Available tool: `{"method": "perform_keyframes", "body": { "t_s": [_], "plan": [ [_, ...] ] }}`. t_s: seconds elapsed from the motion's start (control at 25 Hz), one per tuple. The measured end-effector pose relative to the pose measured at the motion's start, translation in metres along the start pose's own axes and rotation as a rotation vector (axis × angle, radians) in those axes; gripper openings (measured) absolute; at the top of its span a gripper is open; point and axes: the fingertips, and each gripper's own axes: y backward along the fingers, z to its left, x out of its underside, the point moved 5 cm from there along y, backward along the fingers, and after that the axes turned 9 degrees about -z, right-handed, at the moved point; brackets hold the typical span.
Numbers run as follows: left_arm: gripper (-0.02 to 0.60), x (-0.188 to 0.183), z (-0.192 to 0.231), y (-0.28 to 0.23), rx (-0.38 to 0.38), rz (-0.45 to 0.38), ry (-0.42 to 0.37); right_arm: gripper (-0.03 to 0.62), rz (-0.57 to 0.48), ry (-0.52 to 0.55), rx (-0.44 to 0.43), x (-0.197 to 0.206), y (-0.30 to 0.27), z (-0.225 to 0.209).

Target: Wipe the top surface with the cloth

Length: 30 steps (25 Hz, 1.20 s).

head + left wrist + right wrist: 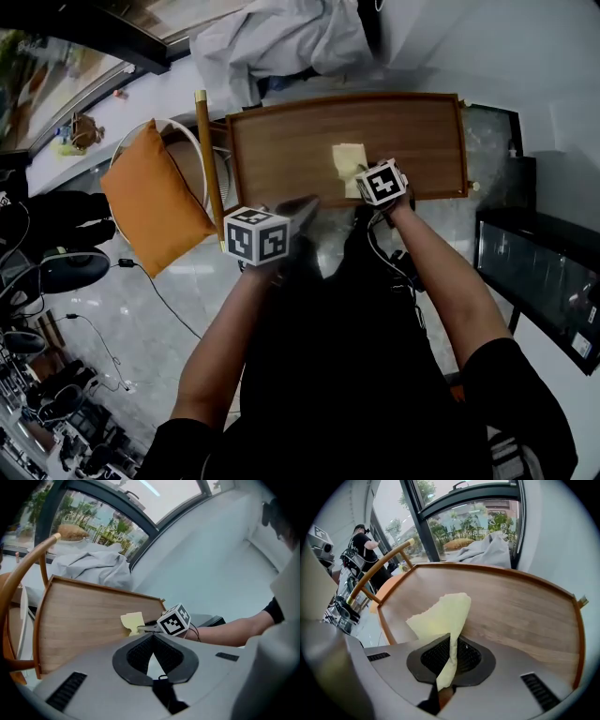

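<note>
The wooden worktop (pixel 281 150) has a raised rim all round. My left hand-held gripper (pixel 153 639) hangs off its 7 o'clock edge, clenched on nothing. The right hand-held gripper (pixel 451 641) grasps the yellow cloth (pixel 440 616) by one thin twisted edge, just toward 6 o'clock from the worktop's middle. I worry that a hard stroke could pull the cloth free, or that it bunches and bare jaw tips scrape the wood.

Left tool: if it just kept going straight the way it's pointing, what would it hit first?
Probably the right tool, shut on the yellow cloth over the wooden table; depth is unclear, so it might pass beside it.
</note>
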Motion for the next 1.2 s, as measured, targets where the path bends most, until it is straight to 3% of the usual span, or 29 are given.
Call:
{"method": "perform_keyframes", "body": {
  "t_s": [0.68, 0.92, 1.2],
  "plan": [
    [0.008, -0.004, -0.073, -0.116, 0.083, 0.049, -0.042, 0.032, -0.019, -0.100, 0.142, 0.057, 0.077, -0.146],
    [0.008, -0.004, -0.092, -0.132, 0.084, 0.048, -0.047, 0.032, 0.013, -0.139, 0.245, 0.071, 0.100, -0.184],
    [0.008, -0.009, -0.078, -0.110, 0.030, 0.005, -0.030, 0.032, 0.054, -0.191, 0.379, 0.074, 0.105, -0.193]
  ]
}}
